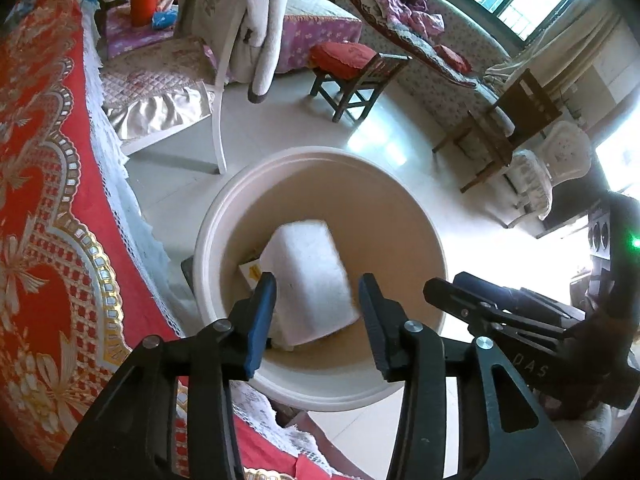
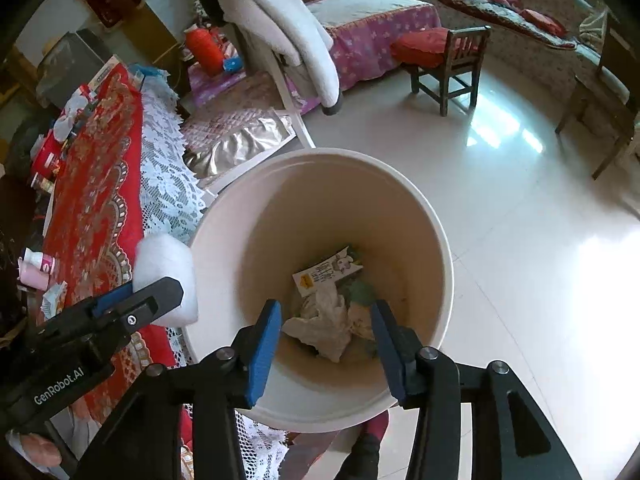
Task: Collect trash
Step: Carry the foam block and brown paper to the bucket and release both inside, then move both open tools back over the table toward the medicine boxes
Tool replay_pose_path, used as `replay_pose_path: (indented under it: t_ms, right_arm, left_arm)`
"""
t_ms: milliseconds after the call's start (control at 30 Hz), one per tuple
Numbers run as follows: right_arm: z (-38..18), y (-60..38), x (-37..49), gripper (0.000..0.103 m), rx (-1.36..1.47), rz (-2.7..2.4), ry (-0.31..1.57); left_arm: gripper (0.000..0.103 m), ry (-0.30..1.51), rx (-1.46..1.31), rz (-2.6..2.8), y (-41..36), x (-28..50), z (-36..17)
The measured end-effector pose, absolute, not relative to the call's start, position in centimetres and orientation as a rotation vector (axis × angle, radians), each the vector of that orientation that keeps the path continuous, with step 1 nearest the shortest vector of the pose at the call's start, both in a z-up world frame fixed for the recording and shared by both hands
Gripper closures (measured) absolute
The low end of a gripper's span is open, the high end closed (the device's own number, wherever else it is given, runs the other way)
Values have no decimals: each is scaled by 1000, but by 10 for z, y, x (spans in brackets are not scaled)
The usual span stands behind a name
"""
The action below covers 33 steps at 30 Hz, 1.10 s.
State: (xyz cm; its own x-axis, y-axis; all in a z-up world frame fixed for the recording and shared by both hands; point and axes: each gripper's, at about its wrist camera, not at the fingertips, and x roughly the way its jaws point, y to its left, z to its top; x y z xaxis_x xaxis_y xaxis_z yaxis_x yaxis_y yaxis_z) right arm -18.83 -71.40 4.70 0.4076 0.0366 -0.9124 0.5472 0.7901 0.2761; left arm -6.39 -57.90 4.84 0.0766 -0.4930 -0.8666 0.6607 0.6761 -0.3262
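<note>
Left wrist view: left gripper point(image 1: 316, 312) points steeply down over the bin point(image 1: 224, 216), which stands on the floor point(image 1: 400, 128) just beside the edge of the table with the red cloth point(image 1: 44, 168). White foam block point(image 1: 310, 276) sits between the blue pads point(image 1: 262, 316), slightly blurred, long axis running away from the camera and tilted. Jaws look spread with a gap on the right side; left pad overlaps the block's edge, so I can't tell if it's touching. Read: block released or about to drop, not clamped. A printed wrapper point(image 1: 252, 270) peeks out under it at the bin bottom. Right gripper point(image 1: 460, 292) is in frame at the bin's right rim. Right wrist view: right gripper point(image 2: 326, 328) is parted, nothing between the pads, aimed straight into the bin point(image 2: 440, 240). Contents: crumpled paper point(image 2: 324, 320), the printed wrapper point(image 2: 328, 270), a greenish scrap point(image 2: 360, 292). The foam block point(image 2: 166, 268) shows at the bin's left rim against the left gripper's fingers point(image 2: 136, 300), over the rim line, not clearly inside. Judgement: the left hand is the nearer one to the block, and a drop from there risks catching the rim.
</note>
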Motion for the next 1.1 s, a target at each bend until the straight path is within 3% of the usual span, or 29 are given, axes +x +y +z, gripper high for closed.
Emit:
replay_pose_path:
  t_ms: [133,700,1100]
  right_arm:
    - [47,-713,-186,57,605,-346,1118]
    - [62,-673,-152,57,545,-257,1109]
    - [76,-599,-89,57,451,-83,1115]
  left_arm:
    - [51,1223,148,-885,-576,-64,49]
    - [51,1151,119,-769,-522,-51,71]
    - [51,1131,23,-590,-420,-18,78]
